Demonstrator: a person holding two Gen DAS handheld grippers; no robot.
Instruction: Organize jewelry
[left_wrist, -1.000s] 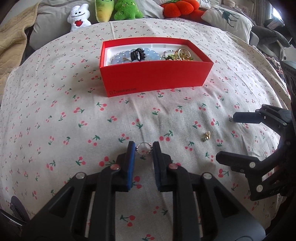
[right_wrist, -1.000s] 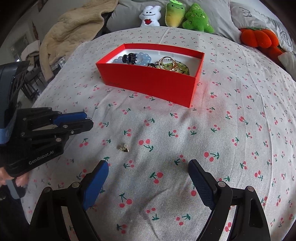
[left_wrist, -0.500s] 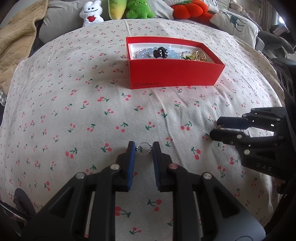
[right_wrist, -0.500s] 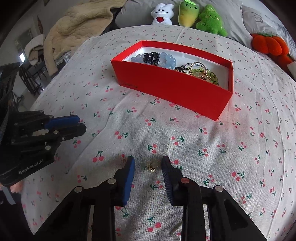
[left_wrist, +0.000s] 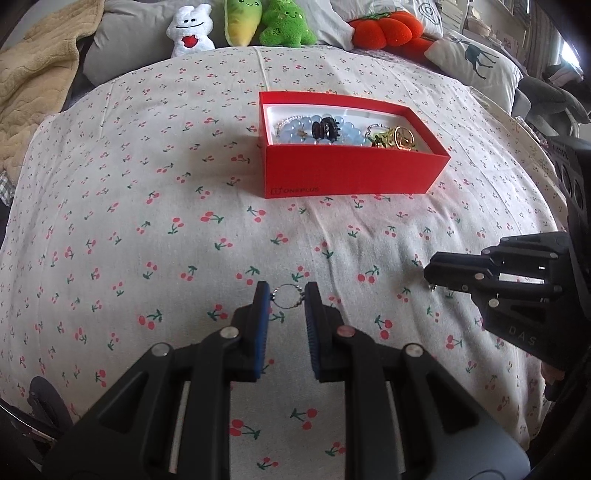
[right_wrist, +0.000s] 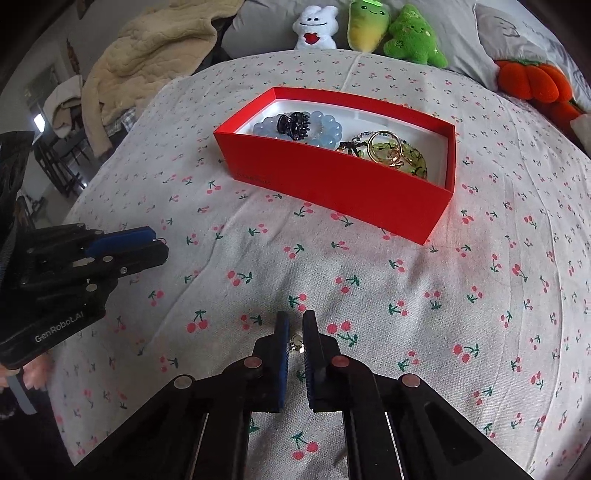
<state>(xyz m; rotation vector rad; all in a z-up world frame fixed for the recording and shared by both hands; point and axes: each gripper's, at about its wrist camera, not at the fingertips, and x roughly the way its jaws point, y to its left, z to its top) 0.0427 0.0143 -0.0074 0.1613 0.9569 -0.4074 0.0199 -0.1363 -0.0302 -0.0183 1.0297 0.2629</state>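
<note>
Currently both tongs are loaded. Left gripper (left_wrist: 283, 297) is clamped on a thin silver ring (left_wrist: 288, 296), jaws a narrow gap apart, the ring spanning tip to tip and touching both blue pads. The ring sits above the cherry-print bedsheet (left_wrist: 147, 184); whether it clears the fabric I can't tell from this angle.

Right gripper (right_wrist: 294, 326) has its jaws drawn nearly together on a small gold earring (right_wrist: 296, 342). The piece sits a little back from the tips, between the pads; it's tiny and partly hidden, so its shape is hard to read. In the left wrist view the same gripper (left_wrist: 430, 275) shows at the right edge, fingers together, with a small bit of metal hanging under the tips.

The red box (left_wrist: 354, 173) stands open on the sheet, well beyond both grippers. Inside: a pale blue bead bracelet (left_wrist: 295, 131) with a black hair claw (left_wrist: 325, 128) on it at the left end, and a gold ring (right_wrist: 384, 146) on a green beaded piece (right_wrist: 410, 162) at the right end.

Plush toys (right_wrist: 369, 27) line the far edge of the bed.
</note>
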